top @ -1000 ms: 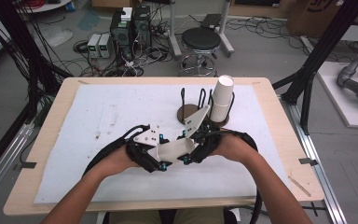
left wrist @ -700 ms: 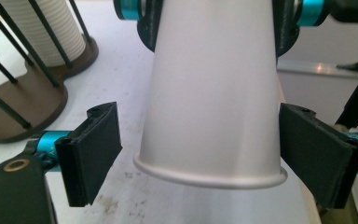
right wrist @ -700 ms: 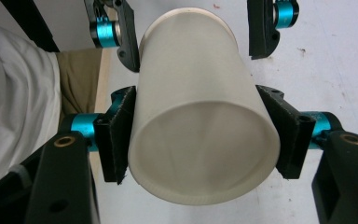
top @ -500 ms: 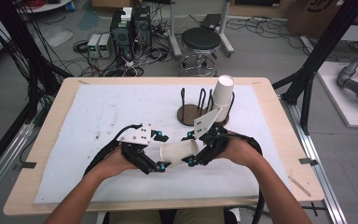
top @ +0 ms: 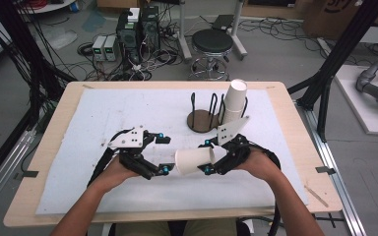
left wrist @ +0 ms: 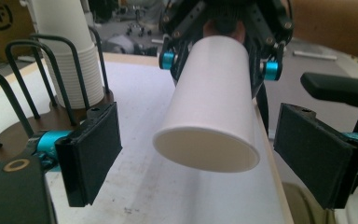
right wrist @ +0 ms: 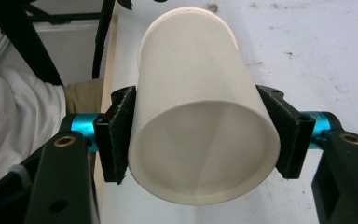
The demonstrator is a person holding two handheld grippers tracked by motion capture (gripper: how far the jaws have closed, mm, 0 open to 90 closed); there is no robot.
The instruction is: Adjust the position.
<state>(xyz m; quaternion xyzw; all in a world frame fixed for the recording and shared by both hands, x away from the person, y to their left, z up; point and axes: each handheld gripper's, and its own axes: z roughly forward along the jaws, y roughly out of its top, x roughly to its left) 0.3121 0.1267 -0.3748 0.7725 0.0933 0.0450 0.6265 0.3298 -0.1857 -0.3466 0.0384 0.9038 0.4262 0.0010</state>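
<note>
A pale wooden table topped with a scuffed white mat stands in a cluttered workshop, its grey concrete floor strewn with cables. At the near edge, a person's bare forearms reach in from below, a hand-held gripper in each hand. The right gripper lies near the middle of the mat, its padded jaws clamped on the sides of a white paper cup, which is held on its side above the mat with one end turned left toward the other gripper; in the right gripper view the cup sits squeezed between both black pads. The left gripper is just beside that left end, its jaws spread wide and holding nothing; in the left gripper view the pads stand on either side of the cup without touching it.

Farther back, right of centre, a round dark-brown cup holder with upright black wire loops carries a tall stack of white paper cups that leans slightly.

Beyond the far edge of the table, a black round stool stands on the floor, with computer towers and small grey boxes among tangled cables to the left. Black frame struts rise at both sides, and a cardboard box sits at the far right.
</note>
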